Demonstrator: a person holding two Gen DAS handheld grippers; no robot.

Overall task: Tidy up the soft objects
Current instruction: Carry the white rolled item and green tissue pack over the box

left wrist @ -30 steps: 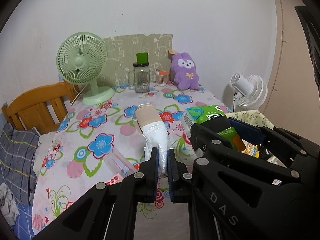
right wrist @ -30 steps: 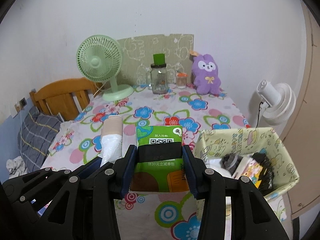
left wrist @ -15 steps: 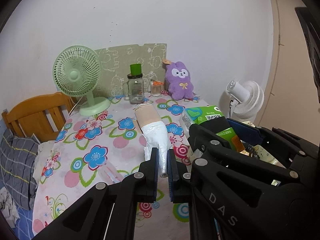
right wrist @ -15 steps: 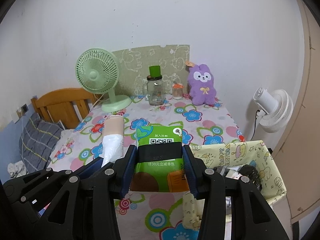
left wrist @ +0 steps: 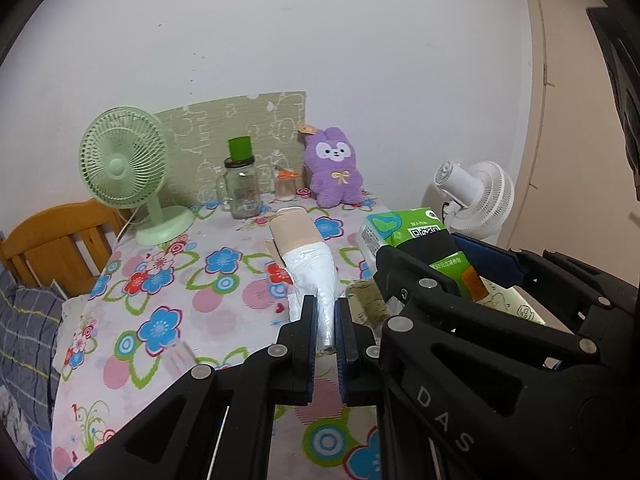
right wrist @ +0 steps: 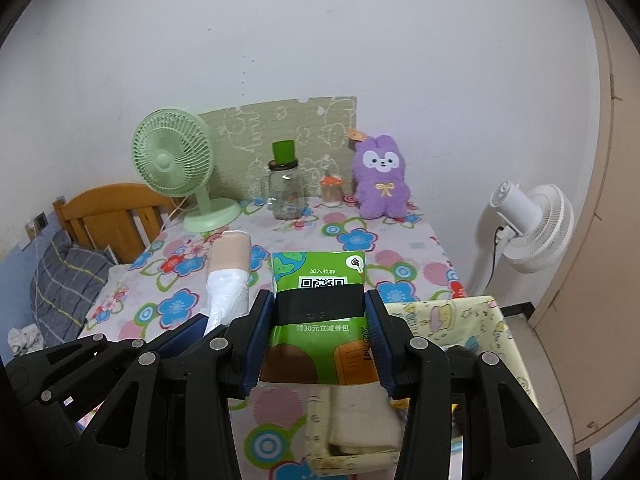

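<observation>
- The left tongs [left wrist: 327, 334] are pressed almost together, pinching the thin white plastic end of a roll of bags [left wrist: 306, 260]; the roll's beige paper-wrapped end points away toward the wall.
- The roll is held up above the flowered worktop [left wrist: 168, 292], not lying on it.
- The right tongs [right wrist: 320, 336] pinch a green pack of tissues [right wrist: 320, 300] by its two sides, with a black band across the pack between the blue pads [right wrist: 376, 332].
- In the right wrist view the pack hangs above the near edge of the worktop, beside a pale yellow fabric box [right wrist: 460, 312] with cartoon prints that stands at the lower right.
- Dark items lie inside the box; what they are I cannot tell.
- The two held things are side by side, the roll on the left of the pack, close but apart.
- At the far end of the worktop, by the wall, stand a green fan [right wrist: 180, 168], a glass jar [right wrist: 286, 192] with a green cup on its lid, a small jar with an orange top [right wrist: 332, 190] and a purple plush rabbit [right wrist: 382, 178].
- A white fan [right wrist: 528, 228] stands off the right side of the worktop.
- A wooden bed frame [right wrist: 108, 216] and a striped grey pillow [right wrist: 64, 280] are on the left.
</observation>
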